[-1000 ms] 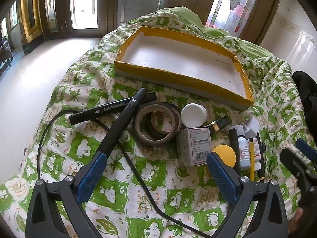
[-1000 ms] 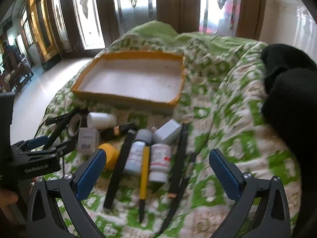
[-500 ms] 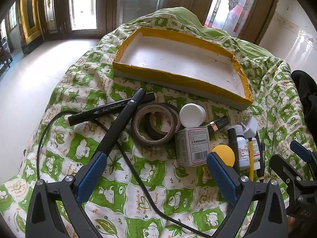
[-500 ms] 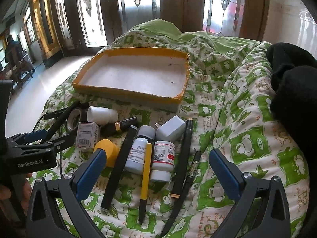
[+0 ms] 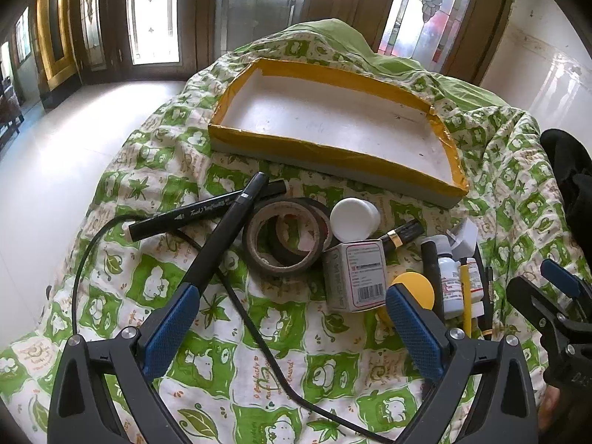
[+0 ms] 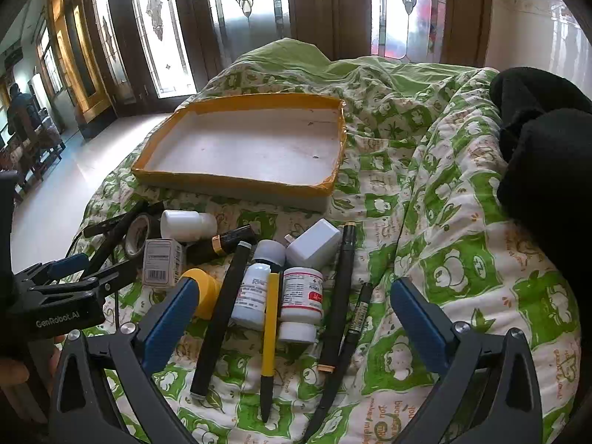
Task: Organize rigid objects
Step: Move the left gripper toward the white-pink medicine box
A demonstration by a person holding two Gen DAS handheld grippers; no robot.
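A shallow white tray with a yellow taped rim [image 5: 333, 155] [image 6: 236, 179] lies at the back of the quilt. In front of it lies a row of objects: black markers [image 5: 207, 209], tape rolls [image 5: 285, 236], a white jar [image 5: 353, 218], a small box [image 5: 355, 275], a yellow lid [image 5: 414, 288], two pill bottles [image 6: 301, 296], a yellow pen [image 6: 270, 325], a white charger [image 6: 314, 244], several black pens [image 6: 342, 288]. My left gripper [image 5: 292, 318] is open and empty above the quilt near the box. My right gripper [image 6: 292, 314] is open and empty over the bottles.
A black cable [image 5: 236, 303] loops across the green-and-white quilt [image 6: 444, 259]. A black cushion or garment [image 6: 540, 148] lies at the right. The quilt drops off to a white floor [image 5: 55, 170] at the left. Windows and doors stand behind.
The right gripper has moved forward and lower, closer to the bottles and pens. The left gripper has hardly moved. Both stay open.
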